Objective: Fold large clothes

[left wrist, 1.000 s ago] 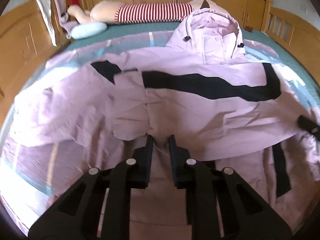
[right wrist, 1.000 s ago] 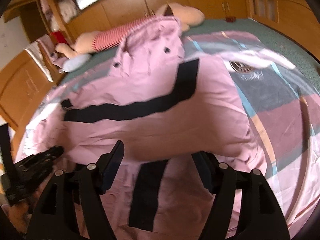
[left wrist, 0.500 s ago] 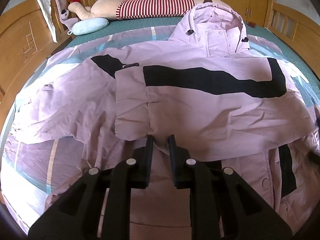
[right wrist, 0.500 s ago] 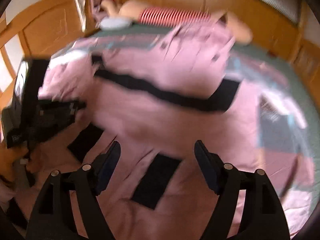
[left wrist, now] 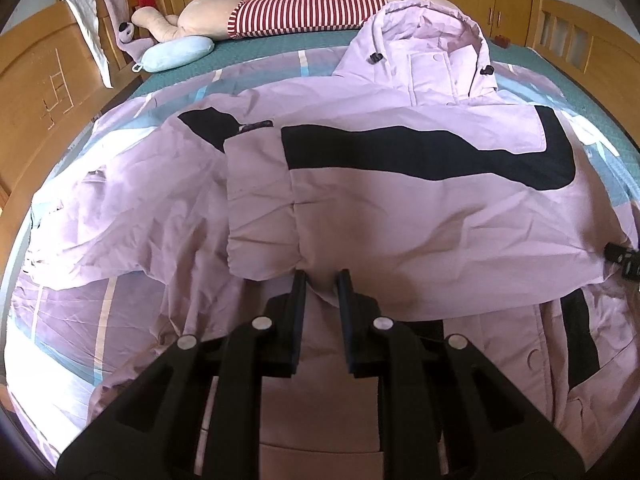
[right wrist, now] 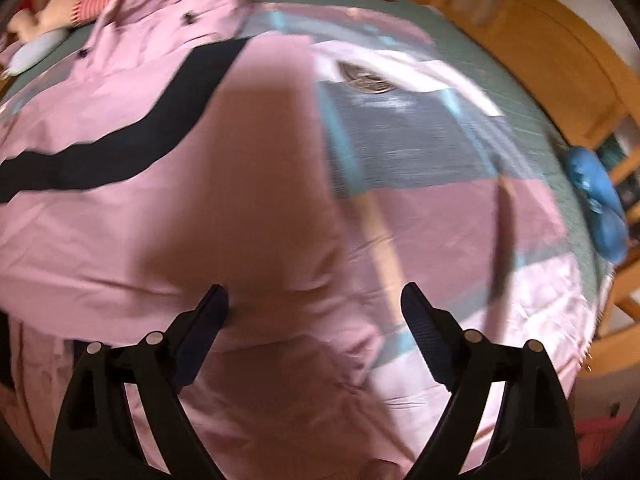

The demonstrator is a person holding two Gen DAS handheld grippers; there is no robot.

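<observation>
A large lilac hooded jacket (left wrist: 400, 208) with black bands lies spread on the bed, its right sleeve folded across the chest. My left gripper (left wrist: 321, 280) is nearly shut and pinches the sleeve's cuff edge (left wrist: 264, 256) above the jacket's lower front. The jacket also shows in the right wrist view (right wrist: 168, 184). My right gripper (right wrist: 314, 300) is open and empty, hovering over the jacket's right side near its edge. Its tip shows at the right edge of the left wrist view (left wrist: 624, 260).
A patchwork quilt (right wrist: 440, 184) covers the bed. A striped plush toy (left wrist: 304, 14) and a blue pillow (left wrist: 176, 54) lie at the head. Wooden bed frames stand at the left (left wrist: 36, 92) and right (right wrist: 532, 44). A blue object (right wrist: 600, 208) sits at the bed's right edge.
My right gripper swung from the left side back to the jacket's right side, staying open. My left gripper held still, pinching the cuff.
</observation>
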